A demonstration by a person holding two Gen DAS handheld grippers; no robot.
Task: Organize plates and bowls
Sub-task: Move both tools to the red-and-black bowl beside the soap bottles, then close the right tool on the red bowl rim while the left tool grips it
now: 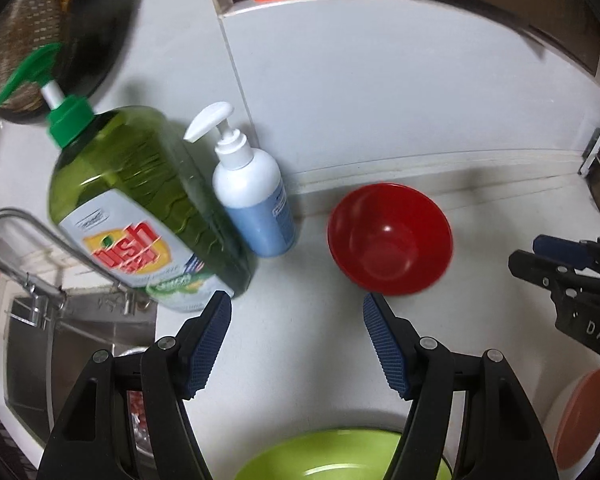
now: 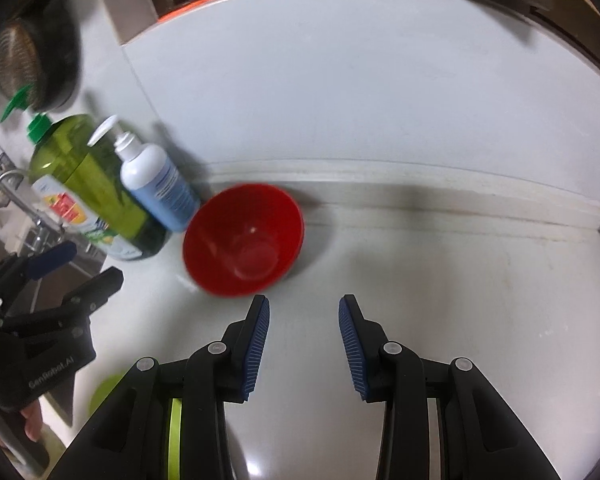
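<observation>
Left tongs (image 1: 296,312) and right tongs (image 2: 304,312) gape wide, empty, near the red bowl (image 1: 390,238).

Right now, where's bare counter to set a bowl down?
Bare counter lies right of the red bowl, along the wall ledge. Crowded on the left: the green dish soap bottle and white pump bottle beside the sink.

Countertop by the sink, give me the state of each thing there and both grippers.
Red bowl: upright, empty, ungripped.
Green dish soap bottle: standing, pump on.
White and blue pump bottle: standing beside it.
Green bowl: below the left gripper.
Left gripper: jaws open, empty.
Right gripper: jaws open, empty.
</observation>
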